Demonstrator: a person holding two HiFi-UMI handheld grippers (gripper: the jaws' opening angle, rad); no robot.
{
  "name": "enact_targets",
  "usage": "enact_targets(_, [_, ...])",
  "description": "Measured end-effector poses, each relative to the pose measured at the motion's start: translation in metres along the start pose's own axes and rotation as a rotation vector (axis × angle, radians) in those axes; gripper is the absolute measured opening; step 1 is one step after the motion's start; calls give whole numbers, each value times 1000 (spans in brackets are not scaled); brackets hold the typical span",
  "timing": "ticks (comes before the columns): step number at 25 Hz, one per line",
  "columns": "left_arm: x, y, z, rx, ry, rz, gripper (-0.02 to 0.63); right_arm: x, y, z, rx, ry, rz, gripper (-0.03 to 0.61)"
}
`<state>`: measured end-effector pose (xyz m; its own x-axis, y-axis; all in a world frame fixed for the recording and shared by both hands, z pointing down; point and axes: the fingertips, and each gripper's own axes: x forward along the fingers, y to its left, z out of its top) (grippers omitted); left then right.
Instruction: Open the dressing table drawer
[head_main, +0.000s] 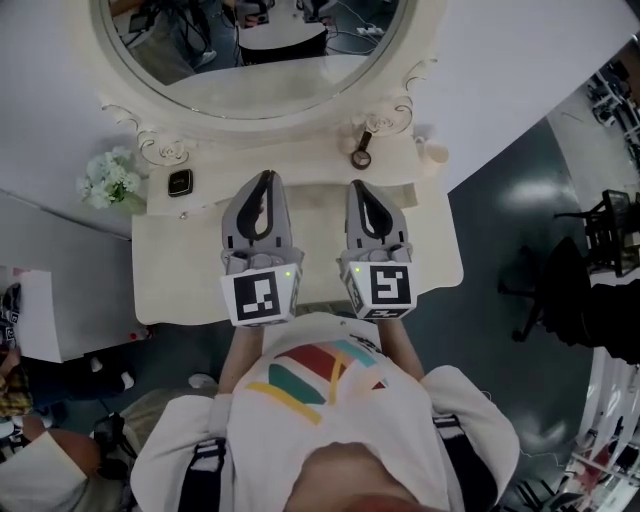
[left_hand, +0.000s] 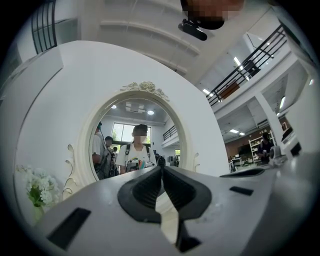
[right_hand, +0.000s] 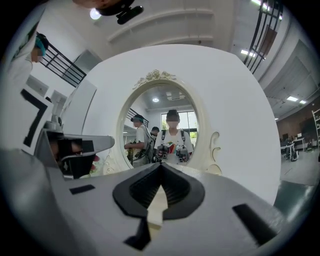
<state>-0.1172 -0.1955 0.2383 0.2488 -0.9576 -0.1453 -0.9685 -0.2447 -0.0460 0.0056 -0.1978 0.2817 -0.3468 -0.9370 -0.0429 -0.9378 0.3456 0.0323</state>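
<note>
The cream dressing table (head_main: 180, 270) with its oval mirror (head_main: 250, 70) stands in front of me in the head view. Its drawer front is hidden below the tabletop edge and my grippers. My left gripper (head_main: 265, 178) and right gripper (head_main: 360, 187) hover side by side over the tabletop, both pointing at the mirror. Both are shut with nothing between the jaws. In the left gripper view the left gripper (left_hand: 161, 169) has its tips together before the mirror (left_hand: 137, 135). The right gripper (right_hand: 161, 165) looks the same in its own view, facing the mirror (right_hand: 165, 125).
White flowers (head_main: 110, 178) and a small black square item (head_main: 180, 183) sit at the table's back left. A small round dark object (head_main: 361, 155) and a cream ornament (head_main: 435, 153) sit at the back right. A black chair (head_main: 570, 290) stands on the floor to the right.
</note>
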Motion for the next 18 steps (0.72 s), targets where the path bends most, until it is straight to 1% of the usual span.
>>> enact_targets(4, [-1,3,-2,-5,-4,9,12,2,8,2,5,-5,16,0])
enact_targets(7, [-1,2,-7,-4,21,-1,12,2,10,3,0,-5,22,0])
enact_targets(10, [-2,4,-9,-6,27,3,13,2,11,1,-1,1,23,0])
enact_targets(12, [-2,6,-9,-9,22,12,12,2,11,-1,-2,8,25,0])
enact_targets(15, [0,9,-3,-21,-7,32,12,3,11,-2,-4,13,26,0])
enact_targets(18, [0,10,-9,-16,13,23,12,4,11,-2,-5,15,26,0])
